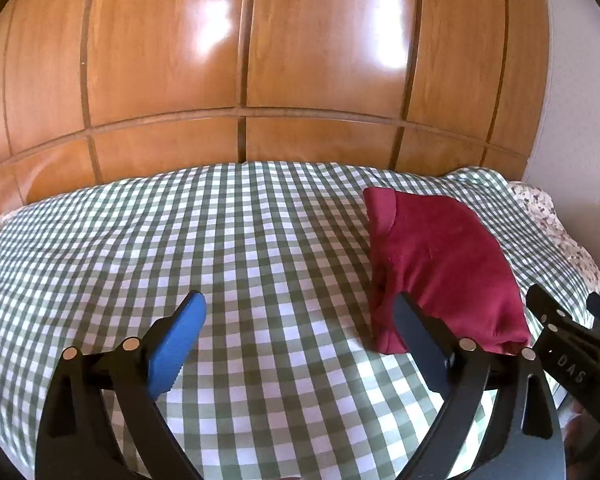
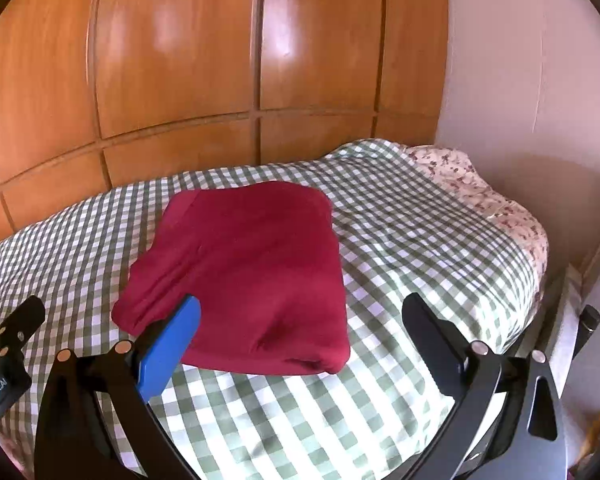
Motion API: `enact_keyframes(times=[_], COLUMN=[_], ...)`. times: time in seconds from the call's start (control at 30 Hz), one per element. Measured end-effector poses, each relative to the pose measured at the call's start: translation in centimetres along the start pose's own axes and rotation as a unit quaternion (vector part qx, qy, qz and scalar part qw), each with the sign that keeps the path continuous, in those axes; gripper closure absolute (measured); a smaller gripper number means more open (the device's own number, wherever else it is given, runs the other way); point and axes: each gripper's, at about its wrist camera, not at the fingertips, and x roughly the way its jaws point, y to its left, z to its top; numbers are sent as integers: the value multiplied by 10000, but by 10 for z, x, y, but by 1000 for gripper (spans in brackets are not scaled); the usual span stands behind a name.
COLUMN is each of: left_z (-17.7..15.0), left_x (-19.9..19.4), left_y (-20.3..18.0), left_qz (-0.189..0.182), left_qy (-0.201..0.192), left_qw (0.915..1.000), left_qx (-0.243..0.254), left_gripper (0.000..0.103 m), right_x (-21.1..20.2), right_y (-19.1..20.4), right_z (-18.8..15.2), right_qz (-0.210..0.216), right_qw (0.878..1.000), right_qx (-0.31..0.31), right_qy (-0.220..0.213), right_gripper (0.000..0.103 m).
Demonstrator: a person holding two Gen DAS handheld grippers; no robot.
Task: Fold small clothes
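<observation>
i see one small dark red garment (image 2: pixel 244 272) lying folded on the green and white checked bedcover (image 2: pixel 400 240), a compact, roughly rectangular bundle. its top layer is smooth, its near edge is a thick rounded fold with a layer showing underneath, and a narrower flap sticks out at the far left corner. it rests flat, held by nothing.

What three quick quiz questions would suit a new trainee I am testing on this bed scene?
1. True or false: the left gripper grips the red garment.
2. What pattern has the bedcover: A striped, B checked, C plain?
3. What stands behind the bed?

Key: 1 false, both it and the right gripper are open and empty, the garment lying folded; 2 B; 3 a wooden wardrobe.
</observation>
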Motion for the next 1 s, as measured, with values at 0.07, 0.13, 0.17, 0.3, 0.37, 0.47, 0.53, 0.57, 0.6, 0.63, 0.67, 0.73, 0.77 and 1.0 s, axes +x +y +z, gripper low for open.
enact_keyframes(times=[0.07,0.13,0.17,0.3,0.37,0.47,0.53,0.57,0.6,0.63,0.67,0.73,0.77,1.0], left_z=[-1,-1,-2,-3,-3,-4,-4,-4,-4,-4,-4,-4,-4,-5], left_x=[-1,-1,-2,-3,-3,-4,-4,-4,-4,-4,-3,-3,-3,-3], left_y=[-1,-2,-3,-4,-4,-5,-5,-5,-5,-6,-6,-7,-8,-11], left_qz=[3,28,34,54,49,46,57,53,52,59,65,91,97,146], left_qy=[-9,-6,-7,-5,-1,1,1,2,7,16,25,42,39,29], left_qw=[10000,10000,10000,10000,9999,9999,9999,9999,9999,9999,9999,9998,9998,9996], left_qx=[15,38,52,82,103,133,142,144,142,140,144,166,173,236], left_gripper=[10,10,10,7,6,6,6,6,6,6,6,6,6,4], right_x=[-1,-1,-1,-1,1,2,2,3,4,4,5,6,6,6], right_y=[2,3,4,5,6,6,5,5,5,5,5,4,3,-4], right_z=[-2,-4,-5,-7,-9,-10,-10,-11,-11,-12,-12,-13,-14,-13], right_qz=[5,25,29,61,74,92,107,121,133,136,142,161,162,179], right_qw=[10000,9999,9999,9999,9998,9999,9999,9999,9998,9998,9998,9998,9998,9996], right_qx=[-83,-143,-147,-157,-165,-123,-105,-106,-110,-101,-90,-46,-23,193], right_qy=[-14,-13,-16,-15,13,36,31,36,52,69,90,125,127,111], right_gripper=[2,2,2,2,2,2,2,2,2,2,2,2,2,2])
